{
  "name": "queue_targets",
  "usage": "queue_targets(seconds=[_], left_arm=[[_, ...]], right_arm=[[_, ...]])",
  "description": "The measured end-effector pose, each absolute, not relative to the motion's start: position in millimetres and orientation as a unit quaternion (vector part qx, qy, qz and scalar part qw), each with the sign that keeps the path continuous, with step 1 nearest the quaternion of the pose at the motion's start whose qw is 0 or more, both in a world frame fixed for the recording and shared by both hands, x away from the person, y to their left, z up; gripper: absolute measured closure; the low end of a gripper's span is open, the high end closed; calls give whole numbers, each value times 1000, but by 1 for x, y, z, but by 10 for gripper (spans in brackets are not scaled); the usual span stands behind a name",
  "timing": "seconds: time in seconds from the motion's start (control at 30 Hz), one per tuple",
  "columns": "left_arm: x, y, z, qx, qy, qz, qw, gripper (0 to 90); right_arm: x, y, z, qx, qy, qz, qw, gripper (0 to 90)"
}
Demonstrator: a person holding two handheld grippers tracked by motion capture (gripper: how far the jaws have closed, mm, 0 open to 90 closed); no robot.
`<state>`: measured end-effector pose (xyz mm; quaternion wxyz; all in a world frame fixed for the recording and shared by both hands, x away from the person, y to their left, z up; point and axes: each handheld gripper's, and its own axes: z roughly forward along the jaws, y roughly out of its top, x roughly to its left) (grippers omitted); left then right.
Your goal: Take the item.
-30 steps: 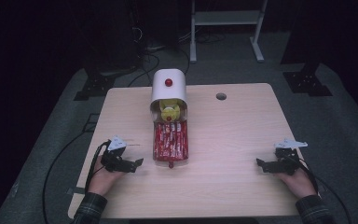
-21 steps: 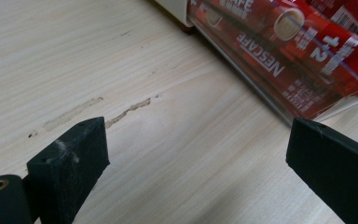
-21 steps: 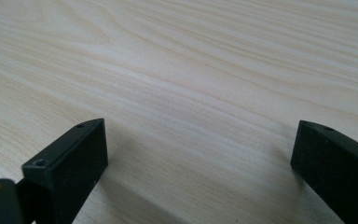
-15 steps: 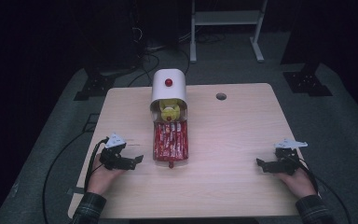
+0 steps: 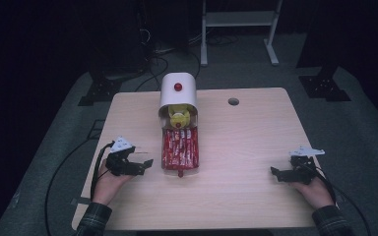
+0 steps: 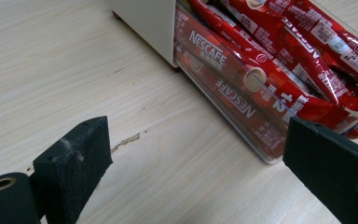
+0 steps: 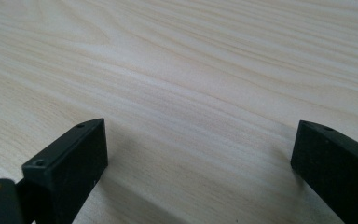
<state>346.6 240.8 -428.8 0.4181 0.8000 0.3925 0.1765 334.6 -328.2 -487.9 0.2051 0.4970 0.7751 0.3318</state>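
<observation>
While the left gripper (image 5: 147, 163) has edged a little closer to the clear drawer (image 5: 179, 169) of Nescafé sachets (image 6: 256, 70), its jaws gape empty, so grasping is unstarted. Its own view shows the branding. Far right, the right gripper (image 5: 275, 173) stays released over bare table (image 7: 191, 70).

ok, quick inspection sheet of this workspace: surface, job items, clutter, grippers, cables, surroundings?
Surface: light wood table, a round hole near the far edge, a small scuff in front of the left gripper.
Job's things: white dispenser with red knob; its clear drawer pulled out, full of red Nescafe sachets; something yellow at its mouth.
Clutter: nothing seen.
Grippers: left gripper open, beside the drawer, not touching; right gripper open over bare wood.
Cables: one trails from each gripper.
Surroundings: dark room, grey floor, white frame behind.
</observation>
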Motion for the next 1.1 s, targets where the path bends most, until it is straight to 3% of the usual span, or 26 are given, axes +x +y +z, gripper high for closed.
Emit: queue_targets(seconds=[0.23,1.1], left_arm=[[347,238,-423,793,390,179,433,128],[351,222,-406,790,375,175,452,196]], right_arm=[[335,-328,-488,497,775,331,205,30],[335,-328,-488,497,775,331,205,30]])
